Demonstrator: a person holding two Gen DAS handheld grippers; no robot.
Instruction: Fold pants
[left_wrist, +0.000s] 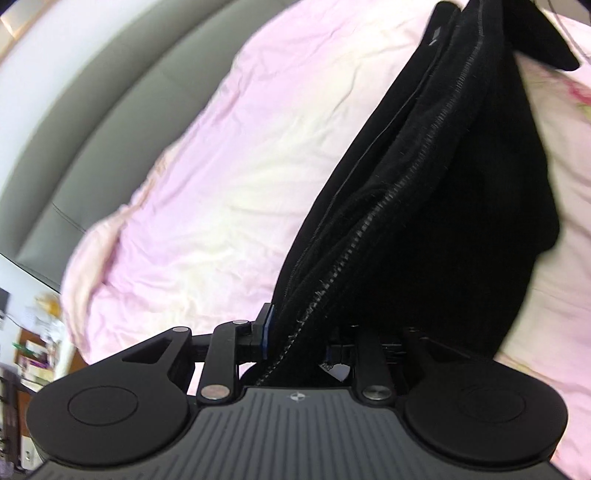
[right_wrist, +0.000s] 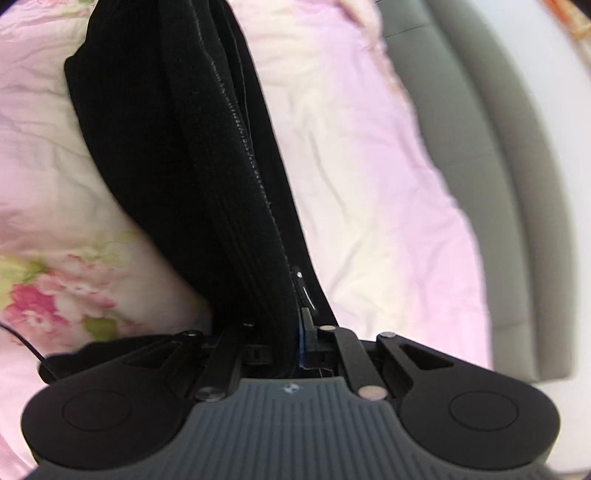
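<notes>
Black pants (left_wrist: 443, 206) hang stretched between my two grippers above a pink bedsheet (left_wrist: 229, 184). My left gripper (left_wrist: 299, 332) is shut on one end of the fabric, its seam running up and right. In the right wrist view, my right gripper (right_wrist: 284, 332) is shut on the other end of the pants (right_wrist: 177, 147), next to a small zipper pull (right_wrist: 304, 291). The fabric hides most of both grippers' fingers.
The pink sheet (right_wrist: 369, 184) has a floral print (right_wrist: 48, 291) on one part. A grey padded headboard (left_wrist: 74, 122) curves behind the bed and also shows in the right wrist view (right_wrist: 498, 184). Cluttered shelves (left_wrist: 33, 343) stand at the far left.
</notes>
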